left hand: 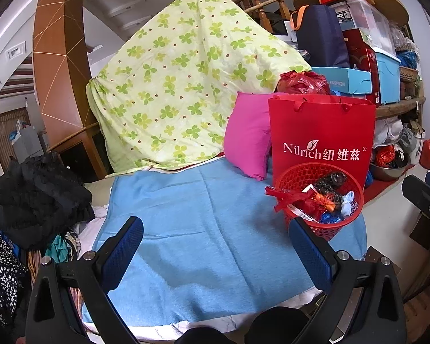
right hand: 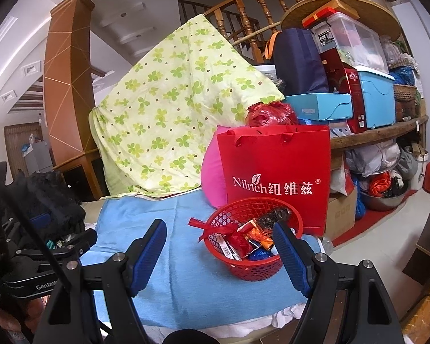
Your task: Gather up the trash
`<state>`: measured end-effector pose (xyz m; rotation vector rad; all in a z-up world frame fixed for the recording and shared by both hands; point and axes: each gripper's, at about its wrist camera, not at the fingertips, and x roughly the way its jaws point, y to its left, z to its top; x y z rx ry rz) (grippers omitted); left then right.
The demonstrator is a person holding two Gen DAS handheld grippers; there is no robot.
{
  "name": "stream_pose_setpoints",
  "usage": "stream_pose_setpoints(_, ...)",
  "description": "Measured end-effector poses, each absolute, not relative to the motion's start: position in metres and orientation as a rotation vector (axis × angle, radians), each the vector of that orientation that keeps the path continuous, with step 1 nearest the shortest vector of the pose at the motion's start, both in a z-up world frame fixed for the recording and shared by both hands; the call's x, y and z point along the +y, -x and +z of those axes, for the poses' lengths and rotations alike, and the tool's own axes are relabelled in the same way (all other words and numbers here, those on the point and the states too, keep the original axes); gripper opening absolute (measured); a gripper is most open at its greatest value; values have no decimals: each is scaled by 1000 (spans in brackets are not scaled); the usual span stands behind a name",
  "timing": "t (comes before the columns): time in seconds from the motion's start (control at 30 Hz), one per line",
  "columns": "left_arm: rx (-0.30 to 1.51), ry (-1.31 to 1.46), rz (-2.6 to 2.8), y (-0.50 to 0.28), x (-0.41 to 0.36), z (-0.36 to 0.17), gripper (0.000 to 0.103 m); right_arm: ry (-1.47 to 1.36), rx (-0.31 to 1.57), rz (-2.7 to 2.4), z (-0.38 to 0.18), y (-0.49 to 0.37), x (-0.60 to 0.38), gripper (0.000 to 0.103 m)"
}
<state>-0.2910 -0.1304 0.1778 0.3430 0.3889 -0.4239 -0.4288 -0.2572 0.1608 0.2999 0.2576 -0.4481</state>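
The green clover-print quilt (left hand: 183,86) draped up against the stair rail takes up most of the room from where I stand, with a shelf of stacked boxes (right hand: 358,86) crowding the right side and a heap of dark clothes (left hand: 34,197) on the left. Below it lies the blue towel (left hand: 200,229), spread flat and bare of any loose scraps that I can see. At its far right corner a red paper bag (right hand: 275,177) stands upright against a pink pillow (left hand: 246,140), and just in front of the bag sits the red mesh basket (right hand: 252,269), already holding the trash (right hand: 255,238): crumpled wrappers, a red ribbon, something black and something blue. The left gripper (left hand: 215,246) hangs over the towel with its jaws wide apart and nothing between them; the right gripper (right hand: 220,249) is likewise spread and empty, its right finger in front of the basket's rim. I'd judge the collecting is nearly finished; doing it well now means checking the towel's edges and folds for strays without tipping that light basket.
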Motion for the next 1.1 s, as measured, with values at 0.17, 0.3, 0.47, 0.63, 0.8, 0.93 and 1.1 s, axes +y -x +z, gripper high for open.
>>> stream_pose_setpoints(0.17,393,-339,-417,288,-126,176,101,-295,265,-445,160,425,-253,79)
stream_pose_setpoints(0.3,396,-333,-410,286,-122,176,101,-290,267,-443,160,424,-251,79)
stream_pose_setpoints(0.47,396,-331,-410,285,-119,176,101,-287,263,-442,160,422,-247,79)
stream_pose_setpoints(0.63,396,-330,-410,285,-119,176,101,-282,266,-443,160,422,-247,79)
stream_pose_setpoints(0.8,398,-328,-404,284,-116,175,101,-286,266,-442,160,421,-247,79)
stream_pose_setpoints(0.93,403,-324,-398,282,-112,175,101,-285,271,-439,160,421,-244,79)
stream_pose_setpoints(1.1,406,-327,-394,281,-114,173,101,-282,275,-435,158,418,-240,79)
